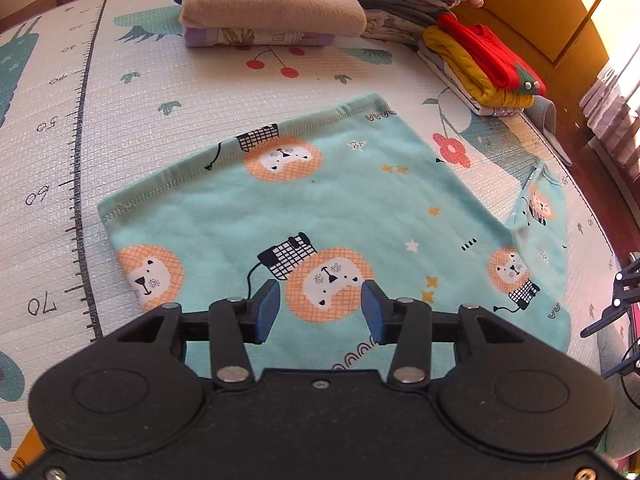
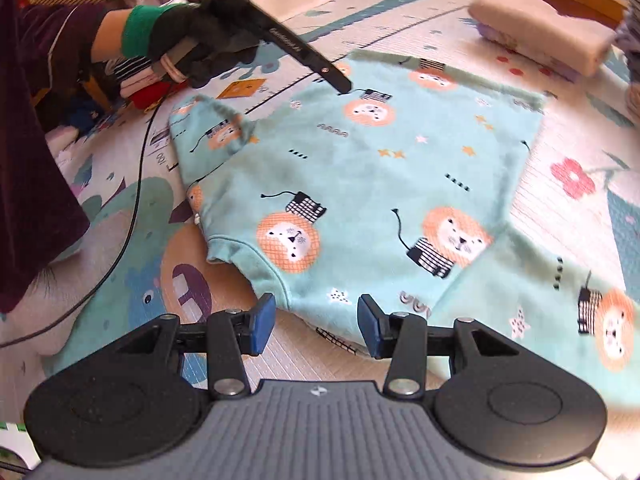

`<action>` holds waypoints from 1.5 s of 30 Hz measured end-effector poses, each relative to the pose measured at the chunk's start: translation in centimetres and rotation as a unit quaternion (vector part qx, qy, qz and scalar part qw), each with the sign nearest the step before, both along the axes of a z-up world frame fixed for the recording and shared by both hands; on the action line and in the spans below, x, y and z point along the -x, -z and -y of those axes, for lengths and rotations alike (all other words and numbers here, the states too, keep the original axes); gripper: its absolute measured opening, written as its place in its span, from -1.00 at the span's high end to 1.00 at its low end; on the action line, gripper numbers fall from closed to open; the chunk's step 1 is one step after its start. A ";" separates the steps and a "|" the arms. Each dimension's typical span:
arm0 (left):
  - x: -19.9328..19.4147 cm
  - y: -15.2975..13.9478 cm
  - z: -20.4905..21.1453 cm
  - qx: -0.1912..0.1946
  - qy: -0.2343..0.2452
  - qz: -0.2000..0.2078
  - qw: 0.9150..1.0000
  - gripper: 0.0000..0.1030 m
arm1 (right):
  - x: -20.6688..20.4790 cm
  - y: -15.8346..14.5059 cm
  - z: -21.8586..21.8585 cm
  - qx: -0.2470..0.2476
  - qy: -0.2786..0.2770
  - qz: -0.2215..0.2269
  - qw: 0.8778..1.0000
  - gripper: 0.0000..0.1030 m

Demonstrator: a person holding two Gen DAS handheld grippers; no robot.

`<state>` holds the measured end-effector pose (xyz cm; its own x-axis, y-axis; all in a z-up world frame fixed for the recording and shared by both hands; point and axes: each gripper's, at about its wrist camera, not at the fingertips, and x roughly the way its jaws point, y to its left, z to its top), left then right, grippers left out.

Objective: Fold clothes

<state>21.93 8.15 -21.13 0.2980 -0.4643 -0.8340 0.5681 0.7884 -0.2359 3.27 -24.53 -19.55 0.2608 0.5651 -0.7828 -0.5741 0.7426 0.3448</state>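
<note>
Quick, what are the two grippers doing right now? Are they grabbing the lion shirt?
Left gripper: open, holding nothing, over the lion shirt.
Right gripper: open, holding nothing, at the shirt's near edge.

Both rigs are the same build - matte black bodies with two round discs at about 4 and 8 o'clock, silver pivot screws, and blue pads on the fingertips. The left gripper (image 1: 320, 308) has a plain black deck with one small screw in the middle; the right gripper (image 2: 316, 320) has a ribbed grey deck with a tiny white logo. Up at 10 o'clock in the right view, the left hand (image 2: 204, 52) wears a black glove with a green cuff and a dark maroon sleeve (image 2: 36, 152) - a thin black cable (image 2: 138, 184) trails down from it.
</note>
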 end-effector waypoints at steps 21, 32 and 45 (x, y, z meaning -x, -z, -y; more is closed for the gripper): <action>16.0 -3.4 13.6 -0.005 -0.056 -0.011 0.998 0.91 | -2.4 6.8 15.6 -0.270 0.400 -0.082 0.872 0.09; 19.2 3.9 17.6 0.018 -0.116 -0.021 0.993 0.89 | -0.9 8.5 21.1 -0.263 0.503 -0.072 0.820 0.09; 16.4 4.1 19.9 0.002 -0.092 -0.038 0.995 0.89 | -1.8 9.4 26.3 -0.233 0.575 -0.020 0.784 0.09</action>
